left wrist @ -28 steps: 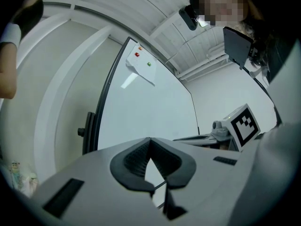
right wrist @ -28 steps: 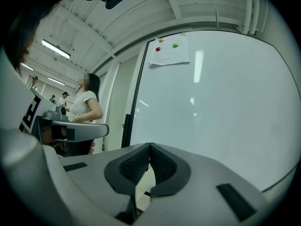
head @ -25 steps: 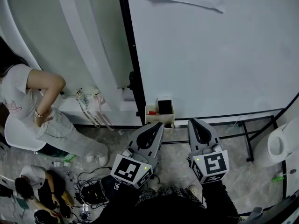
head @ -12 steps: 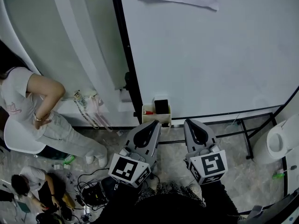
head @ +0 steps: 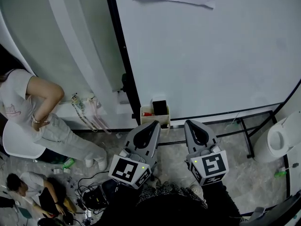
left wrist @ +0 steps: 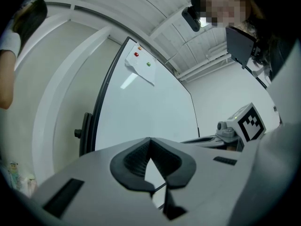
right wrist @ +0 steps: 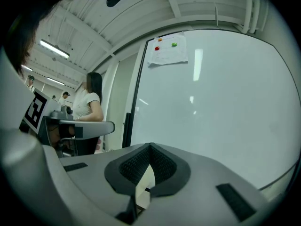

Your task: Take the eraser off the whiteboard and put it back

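The left gripper (head: 156, 125) and right gripper (head: 190, 123) hung with jaws pressed together, empty; the eraser (head: 160, 107) sat in the whiteboard (head: 211, 55)'s tray (head: 145, 118).

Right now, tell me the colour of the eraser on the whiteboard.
Black. The eraser stands in a cream holder, best seen in the head view.

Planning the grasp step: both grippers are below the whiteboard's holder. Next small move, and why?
Probably open the left gripper: its jaws are shut and empty, and the black rectangular eraser stands in the cream holder just beyond its tip, untouched.
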Motion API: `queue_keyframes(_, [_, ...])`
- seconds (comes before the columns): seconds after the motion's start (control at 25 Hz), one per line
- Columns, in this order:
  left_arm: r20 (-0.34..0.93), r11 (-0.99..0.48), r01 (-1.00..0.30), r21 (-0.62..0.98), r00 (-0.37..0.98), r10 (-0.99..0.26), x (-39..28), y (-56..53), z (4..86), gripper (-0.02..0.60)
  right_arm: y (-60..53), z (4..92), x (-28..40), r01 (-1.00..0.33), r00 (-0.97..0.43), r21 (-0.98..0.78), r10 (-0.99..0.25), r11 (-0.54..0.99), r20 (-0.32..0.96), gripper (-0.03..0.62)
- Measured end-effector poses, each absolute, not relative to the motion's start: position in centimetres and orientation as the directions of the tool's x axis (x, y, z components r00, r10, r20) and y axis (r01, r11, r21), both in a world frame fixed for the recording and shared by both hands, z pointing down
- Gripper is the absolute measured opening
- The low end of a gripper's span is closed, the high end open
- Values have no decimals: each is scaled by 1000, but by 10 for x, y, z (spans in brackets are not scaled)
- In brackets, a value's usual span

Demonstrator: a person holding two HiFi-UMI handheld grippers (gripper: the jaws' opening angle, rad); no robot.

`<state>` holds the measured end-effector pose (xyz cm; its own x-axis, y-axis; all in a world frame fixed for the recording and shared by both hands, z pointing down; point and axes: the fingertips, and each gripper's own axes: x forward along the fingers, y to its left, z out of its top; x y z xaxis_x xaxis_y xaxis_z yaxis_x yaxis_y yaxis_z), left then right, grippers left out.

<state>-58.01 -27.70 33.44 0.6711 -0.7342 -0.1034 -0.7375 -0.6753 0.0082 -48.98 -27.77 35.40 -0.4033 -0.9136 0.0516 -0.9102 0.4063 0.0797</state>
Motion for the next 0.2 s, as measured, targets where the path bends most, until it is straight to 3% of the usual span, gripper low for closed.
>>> queue_keyframes(0.2, [-99,-683,-730,5,679,-727,-580,-280,335,6,-281,358,-490,-914,-393,87,-918,397,57,8])
